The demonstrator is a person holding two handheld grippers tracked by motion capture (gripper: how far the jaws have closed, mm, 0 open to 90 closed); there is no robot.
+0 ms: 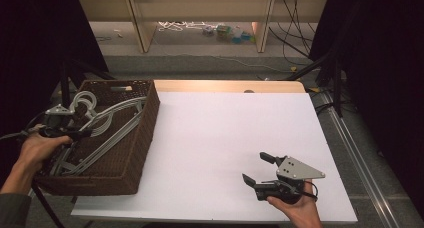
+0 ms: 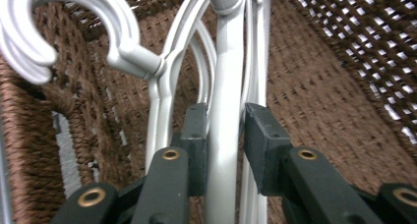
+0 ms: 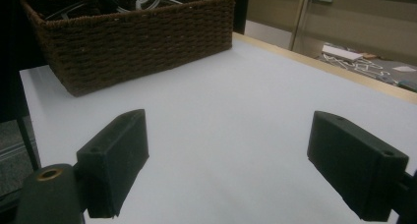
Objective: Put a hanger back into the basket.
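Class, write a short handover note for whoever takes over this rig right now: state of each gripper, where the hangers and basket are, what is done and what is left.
Left gripper: down inside the brown wicker basket, jaws either side of one grey hanger; one pad looks to touch it, the other stands off, so no firm grip.
Right gripper: open, holding nothing, low over the white table.
Things: all the grey hangers lie in the basket at the table's left edge.
Done: no hanger is out on the table.
Left: probably clamp that hanger and lift it out.
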